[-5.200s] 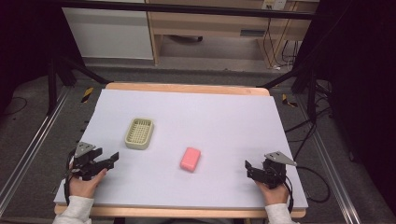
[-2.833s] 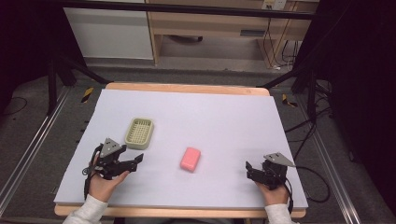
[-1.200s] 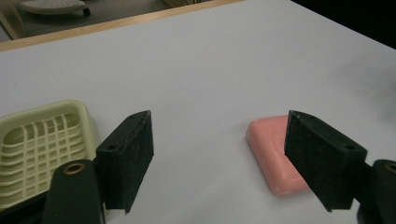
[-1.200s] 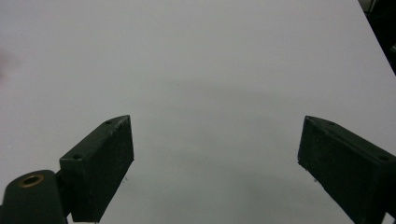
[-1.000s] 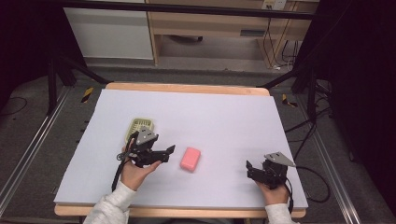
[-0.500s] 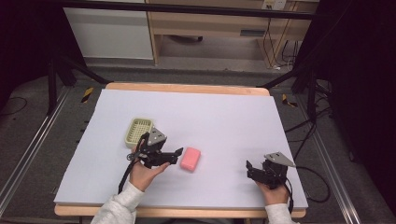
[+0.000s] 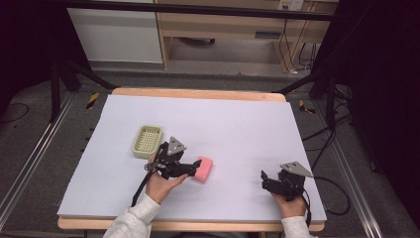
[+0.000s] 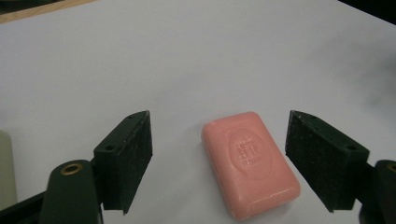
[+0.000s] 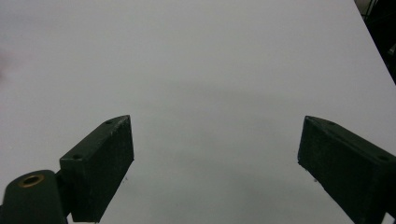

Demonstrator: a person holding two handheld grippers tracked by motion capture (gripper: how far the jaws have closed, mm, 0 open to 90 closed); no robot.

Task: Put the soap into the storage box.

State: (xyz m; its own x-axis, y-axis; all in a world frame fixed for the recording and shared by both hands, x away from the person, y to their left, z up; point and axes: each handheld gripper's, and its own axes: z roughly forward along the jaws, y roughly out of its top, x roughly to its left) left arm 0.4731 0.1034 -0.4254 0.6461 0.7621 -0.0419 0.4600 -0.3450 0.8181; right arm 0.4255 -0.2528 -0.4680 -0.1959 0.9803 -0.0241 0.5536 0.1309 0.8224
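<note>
Pink soap bar [image 8: 250,163], smooth, rounded, embossed, between left gripper [image 8: 218,163] jaws, spread wide, untouched. Right gripper [image 9: 215,170] likewise agape over matte sheet [image 9: 196,60].

The stamped lettering on the pink soap [image 8: 250,162] is too blurred to read, and beside it the green tray [image 8: 5,170] is cut off by the frame's edge.

Pink soap bar [image 8: 250,163] — pale green slatted dish [image 7: 147,141] — on a white table sheet [image 7: 237,124]; black fingers [image 8: 123,158].
</note>
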